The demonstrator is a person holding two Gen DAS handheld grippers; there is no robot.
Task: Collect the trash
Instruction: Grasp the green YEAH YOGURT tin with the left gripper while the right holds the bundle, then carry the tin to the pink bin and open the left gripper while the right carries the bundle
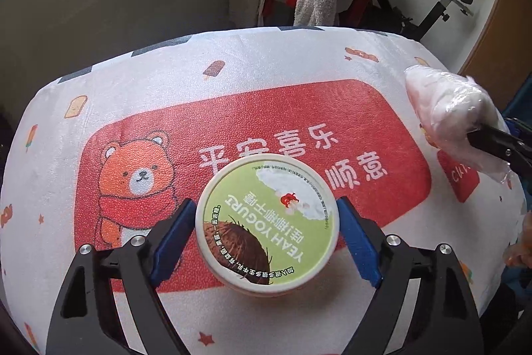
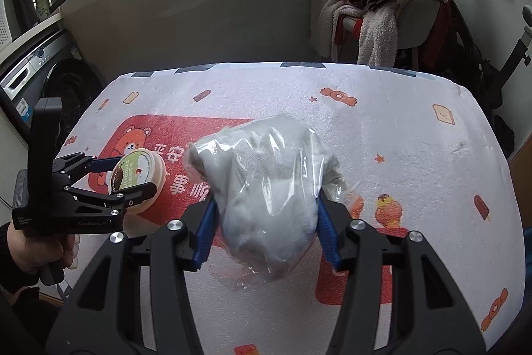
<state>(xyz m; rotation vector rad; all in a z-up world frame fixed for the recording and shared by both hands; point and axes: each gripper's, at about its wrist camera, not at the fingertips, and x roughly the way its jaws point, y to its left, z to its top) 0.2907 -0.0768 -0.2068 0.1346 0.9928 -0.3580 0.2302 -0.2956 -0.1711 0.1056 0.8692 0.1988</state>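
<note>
1. The left claw [image 1: 266, 232] straddles a yogurt tub [image 1: 267, 222] that sits on the counter [image 1: 299, 55], which is covered with a white-and-red printed cloth. Its blue pads [image 1: 173, 235] stand at the tub's sides, seemingly touching the lid rim or just off it; whether they press firmly I cannot tell, so I count this claw as not yet clamped.
2. The right claw [image 2: 264, 218] is clenched on a crumpled plastic bag [image 2: 266, 188] with pale wadded stuff inside, held above the cloth, well apart from the tub.
3. Risk with the tub: the lid looks wider than the body below it. If the pads close only on the lid edge, the tub may tip or slip out when lifted, or the lid may pop off.
4. Risk with the bag: the film is slick and soft. A loose squeeze could let it slide through the pads, and the trailing plastic under the claw may catch on the cloth.
5. Risk between the hands: both claws work over the same cloth; swinging the bag toward the tub could knock it over.
</note>
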